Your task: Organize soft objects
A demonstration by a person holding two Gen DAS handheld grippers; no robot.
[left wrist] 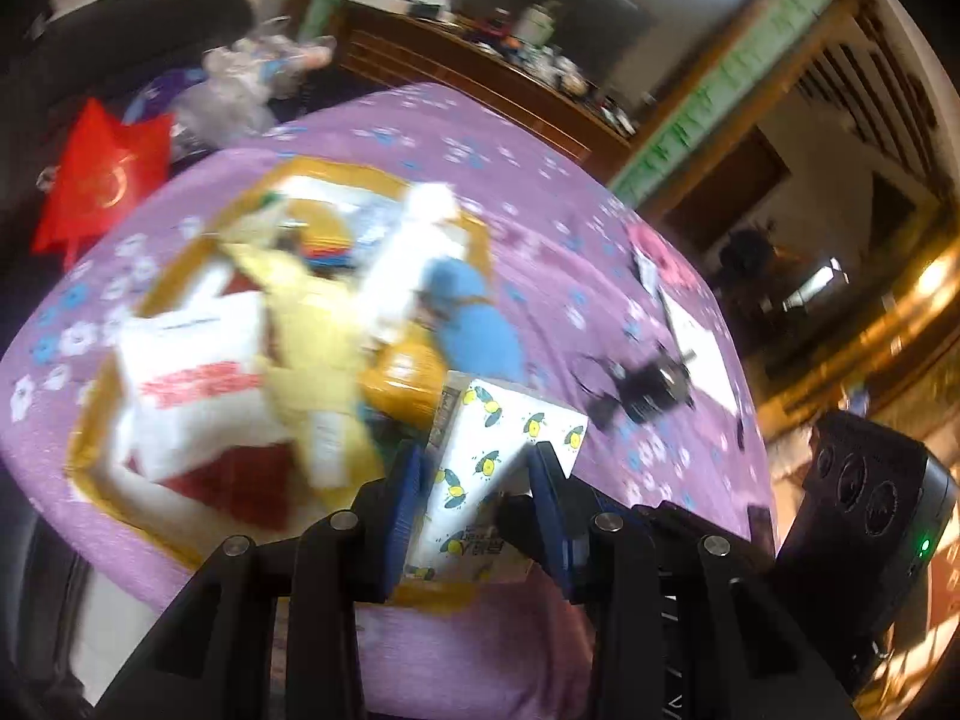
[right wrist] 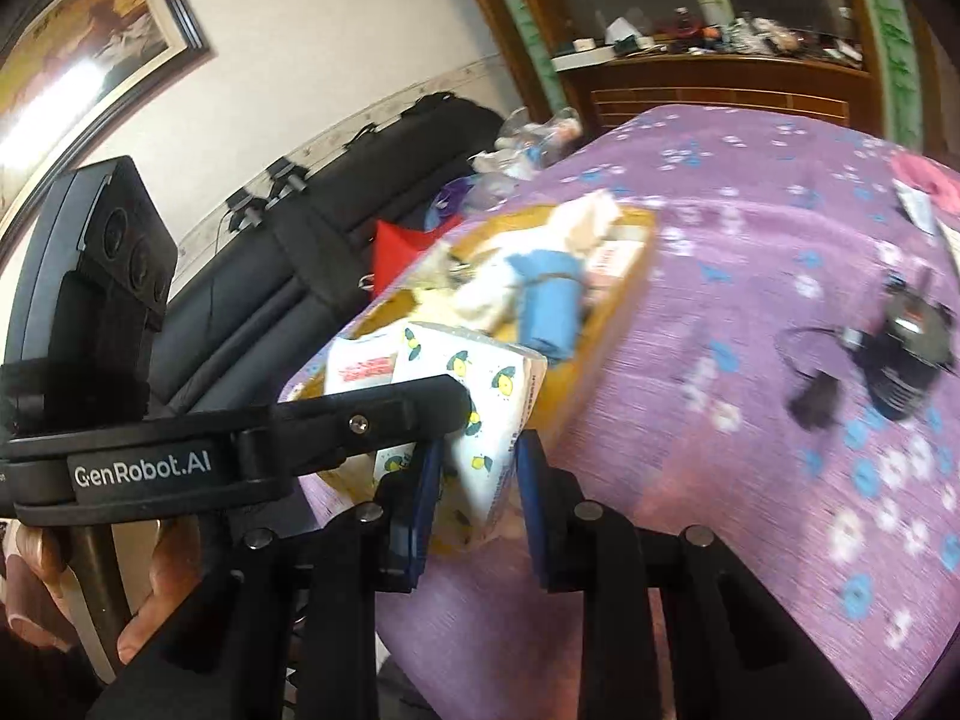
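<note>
Tissue pack [left wrist: 510,438] held by both grippers above the purple bed [left wrist: 540,192].
Left gripper [left wrist: 480,504] and right gripper [right wrist: 474,492] each pinch the pack between blue fingers [left wrist: 405,498], just beside the yellow tray [left wrist: 180,252] heaped with soft things.

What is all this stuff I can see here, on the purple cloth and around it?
tissue pack: one, white with yellow lemons, held between both grippers
box: one, yellow-brown, on the purple cloth
soft items: several, white, yellow, blue, piled in the box
purple cloth: one, flowered, covering the surface
black gadget: one, with cable, on the cloth
red bag: one, beyond the cloth's edge
wooden cabinet: one, cluttered top, behind
left gripper: black, blue pads, shut on the pack
right gripper: same, gripping the pack
hand: one, holding the left gripper's handle
</note>
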